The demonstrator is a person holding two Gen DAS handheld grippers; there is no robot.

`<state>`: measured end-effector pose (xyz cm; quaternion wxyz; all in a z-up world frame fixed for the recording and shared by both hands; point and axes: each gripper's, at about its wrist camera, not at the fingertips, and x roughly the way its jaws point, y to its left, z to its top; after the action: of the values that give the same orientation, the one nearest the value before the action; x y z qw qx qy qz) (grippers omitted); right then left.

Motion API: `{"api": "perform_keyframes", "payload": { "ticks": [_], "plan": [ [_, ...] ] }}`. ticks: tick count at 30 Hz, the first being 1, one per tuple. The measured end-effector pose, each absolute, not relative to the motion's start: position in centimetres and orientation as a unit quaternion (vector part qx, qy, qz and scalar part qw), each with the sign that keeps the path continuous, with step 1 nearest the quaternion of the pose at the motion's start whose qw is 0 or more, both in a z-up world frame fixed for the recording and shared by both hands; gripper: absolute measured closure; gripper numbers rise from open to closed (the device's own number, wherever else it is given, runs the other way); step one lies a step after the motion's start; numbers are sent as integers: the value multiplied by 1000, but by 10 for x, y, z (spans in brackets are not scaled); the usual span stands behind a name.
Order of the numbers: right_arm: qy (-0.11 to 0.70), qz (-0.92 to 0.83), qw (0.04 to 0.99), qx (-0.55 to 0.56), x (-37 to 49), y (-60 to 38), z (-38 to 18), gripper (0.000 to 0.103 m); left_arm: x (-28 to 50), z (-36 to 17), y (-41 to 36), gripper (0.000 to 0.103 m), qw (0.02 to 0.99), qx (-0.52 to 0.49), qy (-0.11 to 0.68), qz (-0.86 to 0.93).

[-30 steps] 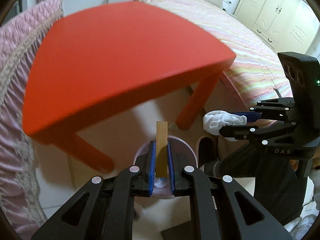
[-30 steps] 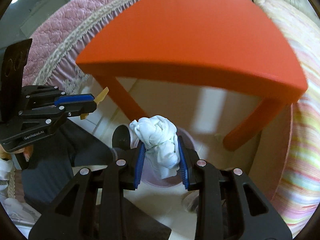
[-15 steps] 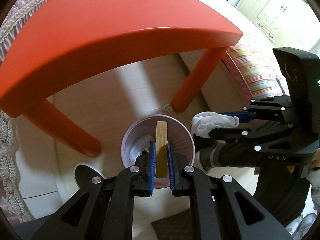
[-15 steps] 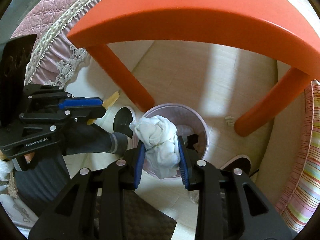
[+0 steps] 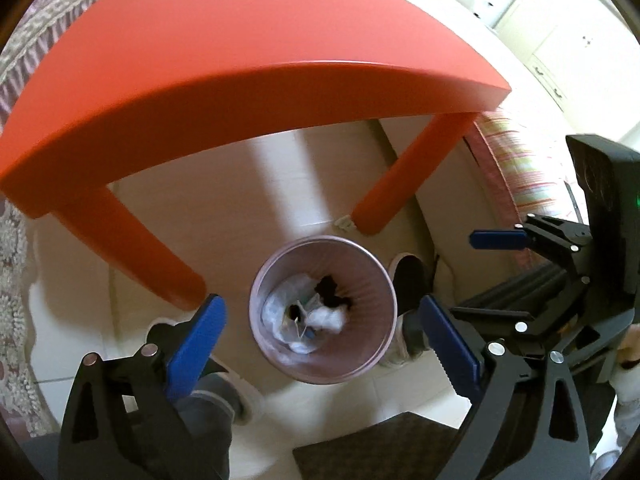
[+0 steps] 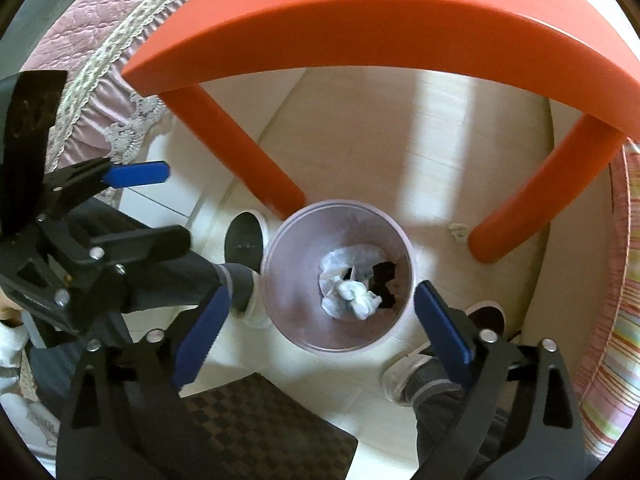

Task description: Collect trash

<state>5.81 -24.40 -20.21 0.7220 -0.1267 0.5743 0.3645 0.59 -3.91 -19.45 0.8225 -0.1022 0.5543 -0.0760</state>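
Observation:
A pale pink round bin [image 5: 372, 280] stands on the floor below both grippers; it also shows in the right wrist view [image 6: 288, 280]. Inside lie a white crumpled tissue [image 6: 356, 294], a plastic bag and dark scraps. My left gripper [image 5: 320, 332] is open wide and empty above the bin. My right gripper [image 6: 320, 320] is open wide and empty above the bin. Each gripper also shows in the other's view, the right one [image 5: 464, 276] and the left one [image 6: 160, 204], both open. The wooden stick is not clearly visible.
A red table [image 5: 248, 64] stands over the floor just beyond the bin, with legs [image 6: 240, 152] either side. A pink bedspread [image 6: 80, 60] lies left, a striped bed [image 5: 516, 160] right. The person's feet in slippers [image 6: 244, 240] flank the bin. A dark checked mat [image 6: 256, 428] lies near.
Both grippers opened. The wooden stick left the left gripper and the white tissue left the right gripper; the tissue now lies in the bin. Both grippers moved closer over the bin.

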Motion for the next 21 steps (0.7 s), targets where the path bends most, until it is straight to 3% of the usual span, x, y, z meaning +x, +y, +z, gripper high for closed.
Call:
{"api": "perform_keyframes", "payload": {
  "ticks": [13, 21],
  "plan": [
    [559, 345, 744, -122, 53, -247, -189, 3, -1, -184, -33, 8, 830, -115, 543, -65],
    [529, 334, 771, -119, 49, -246, -147, 3, -6, -152, -32, 8, 846, -111, 518, -62]
  ]
}}
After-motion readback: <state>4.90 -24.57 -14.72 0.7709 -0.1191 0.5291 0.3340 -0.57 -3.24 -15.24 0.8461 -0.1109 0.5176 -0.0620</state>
